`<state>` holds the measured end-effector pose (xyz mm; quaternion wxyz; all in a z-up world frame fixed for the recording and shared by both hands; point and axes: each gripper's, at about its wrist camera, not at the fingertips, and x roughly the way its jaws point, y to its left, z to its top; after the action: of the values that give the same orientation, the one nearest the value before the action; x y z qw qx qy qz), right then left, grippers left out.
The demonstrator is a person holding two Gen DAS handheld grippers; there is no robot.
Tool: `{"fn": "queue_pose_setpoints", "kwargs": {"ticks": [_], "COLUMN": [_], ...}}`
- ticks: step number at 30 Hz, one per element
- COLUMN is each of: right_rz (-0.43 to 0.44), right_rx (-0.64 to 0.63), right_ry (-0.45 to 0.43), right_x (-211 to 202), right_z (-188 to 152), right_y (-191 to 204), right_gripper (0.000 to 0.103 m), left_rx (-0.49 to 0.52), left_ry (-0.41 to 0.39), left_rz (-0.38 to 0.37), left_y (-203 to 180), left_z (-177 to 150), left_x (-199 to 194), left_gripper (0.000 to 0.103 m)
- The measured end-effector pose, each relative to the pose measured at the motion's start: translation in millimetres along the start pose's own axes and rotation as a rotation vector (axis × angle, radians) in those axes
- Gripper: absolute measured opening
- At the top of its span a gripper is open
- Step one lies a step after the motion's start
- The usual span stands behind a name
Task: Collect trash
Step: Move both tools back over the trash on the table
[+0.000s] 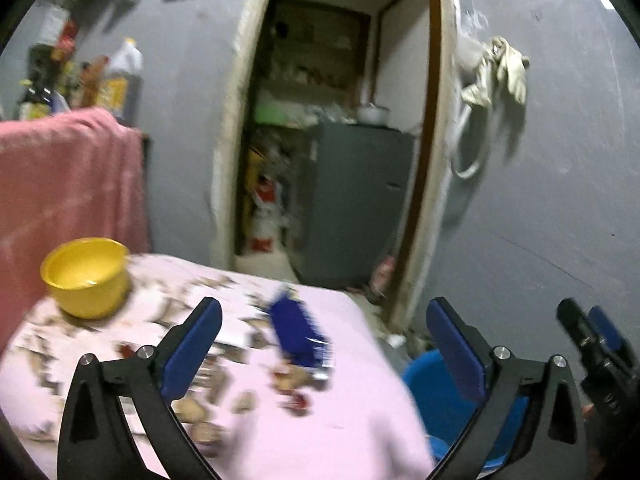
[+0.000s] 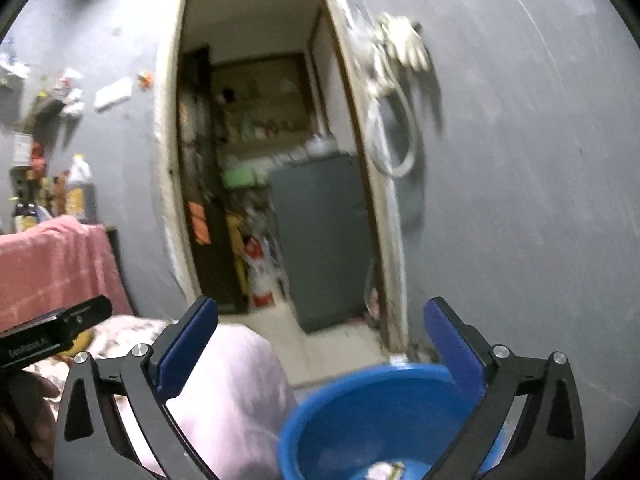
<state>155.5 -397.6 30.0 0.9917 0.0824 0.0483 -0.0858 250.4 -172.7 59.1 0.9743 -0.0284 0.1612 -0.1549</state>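
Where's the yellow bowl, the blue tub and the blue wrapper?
yellow bowl (image 1: 86,276): left wrist view, on its front wall.
blue tub (image 2: 360,412): right wrist view, on its inner wall.
blue wrapper (image 1: 298,332): left wrist view, on its middle.

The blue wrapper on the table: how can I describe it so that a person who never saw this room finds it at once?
Start at the table with the pink patterned cloth in front of the open doorway. A yellow bowl stands at its far left; right of it, near the middle of the cloth, lies the blue wrapper. It is the only dark blue, flat, oblong piece among small brown and red scraps.
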Motion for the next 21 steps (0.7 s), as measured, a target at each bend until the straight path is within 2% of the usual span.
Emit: {"fn": "queue_pose_setpoints", "kwargs": {"ticks": [5, 9, 15, 21], "right_rz": [0.116, 0.189, 0.286, 0.330], "right_rx": [-0.064, -0.096, -0.148, -0.213], "right_ry": [-0.122, -0.182, -0.186, -0.161], "right_x": [-18, -29, -28, -22], "right_z": [5, 6, 0, -12], "right_y": [40, 67, 107, 132], "right_gripper": [0.103, 0.103, 0.103, 0.103], "left_rx": [-0.003, -0.016, 0.002, 0.016], "left_ry": [-0.078, -0.132, -0.167, -0.167], "left_rz": [0.089, 0.157, 0.224, 0.265], "left_y": [30, 56, 92, 120], "left_z": [-3, -7, -19, -27], "left_x": [-38, -66, -95, -112], "left_gripper": [0.100, 0.101, 0.101, 0.101]}}
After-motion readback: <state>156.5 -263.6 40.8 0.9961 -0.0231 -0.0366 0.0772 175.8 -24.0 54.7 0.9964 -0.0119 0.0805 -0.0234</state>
